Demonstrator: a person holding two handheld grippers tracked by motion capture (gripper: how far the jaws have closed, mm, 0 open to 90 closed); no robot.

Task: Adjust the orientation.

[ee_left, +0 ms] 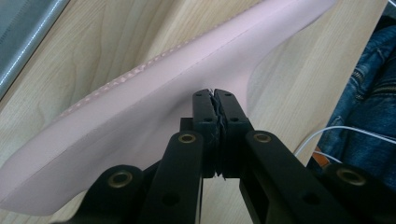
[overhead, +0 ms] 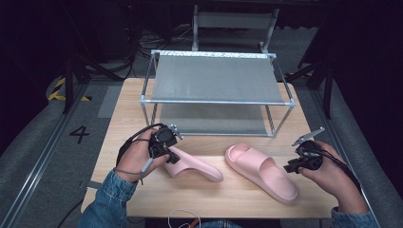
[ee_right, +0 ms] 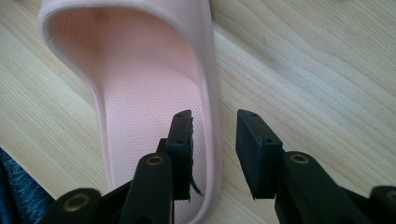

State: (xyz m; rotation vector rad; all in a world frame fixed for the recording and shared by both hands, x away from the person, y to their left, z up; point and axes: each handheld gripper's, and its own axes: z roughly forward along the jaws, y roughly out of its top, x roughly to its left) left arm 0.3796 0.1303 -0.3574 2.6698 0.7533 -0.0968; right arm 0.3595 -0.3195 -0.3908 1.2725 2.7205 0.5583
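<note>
Two pink slippers lie on the wooden table (overhead: pixel 128 114). The left slipper (overhead: pixel 195 165) lies with its smooth outer side turned to my left gripper (overhead: pixel 164 147). In the left gripper view that slipper (ee_left: pixel 140 107) runs across behind my left gripper (ee_left: pixel 215 100), whose jaws are shut pad to pad with the tips against its pink side. The right slipper (overhead: pixel 262 172) sits upright, sole down. My right gripper (overhead: pixel 291 167) is at its heel end. Seen from the right gripper, the slipper (ee_right: pixel 140 70) has my open right gripper (ee_right: pixel 215 135) straddling its side rim, one finger over the footbed and one over the table.
A two-shelf metal rack (overhead: pixel 216 100) with grey fabric shelves stands at the back of the table, just behind the slippers. A thin white cable (overhead: pixel 183 218) lies at the table's near edge. Denim sleeves (ee_left: pixel 373 84) come in from the near side.
</note>
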